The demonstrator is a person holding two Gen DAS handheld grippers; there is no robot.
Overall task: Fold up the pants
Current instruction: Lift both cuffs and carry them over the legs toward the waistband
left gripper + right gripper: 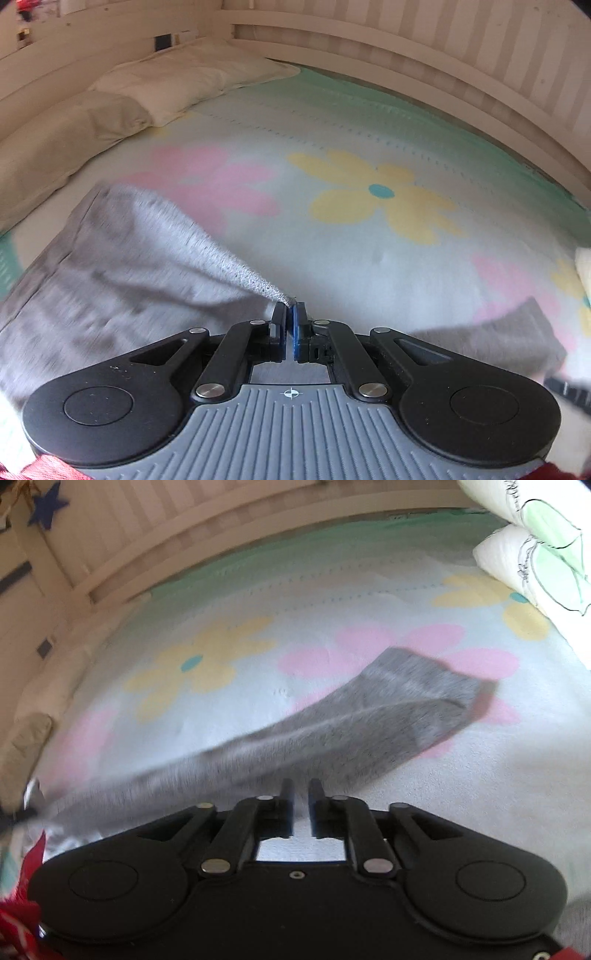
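Left wrist view, read from left to right: two plain cream pillows are seen lined up along the white slatted bed frame, at the far left edge of the bed. Nearer the camera, the grey knitted fabric pants are spread over the pale bedspread printed with pink and yellow flowers. A corner of the cloth is drawn up into a taut point and is pinched between the left tongs, whose fingers are closed tight on it. More grey cloth is seen at the lower right of this view, blurred by motion.

Right wrist view, again from the left: the same bed frame is seen curving along the top, and the flowered bedspread fills the middle. The pants are stretched across it from the lower left toward a cuffed end at the centre right, the cloth lifted and blurred. The right tongs are held at a narrow gap; whether any cloth is caught between the fingers cannot be told. At the upper right, two white cushions with green printed panels are stacked on the bed.
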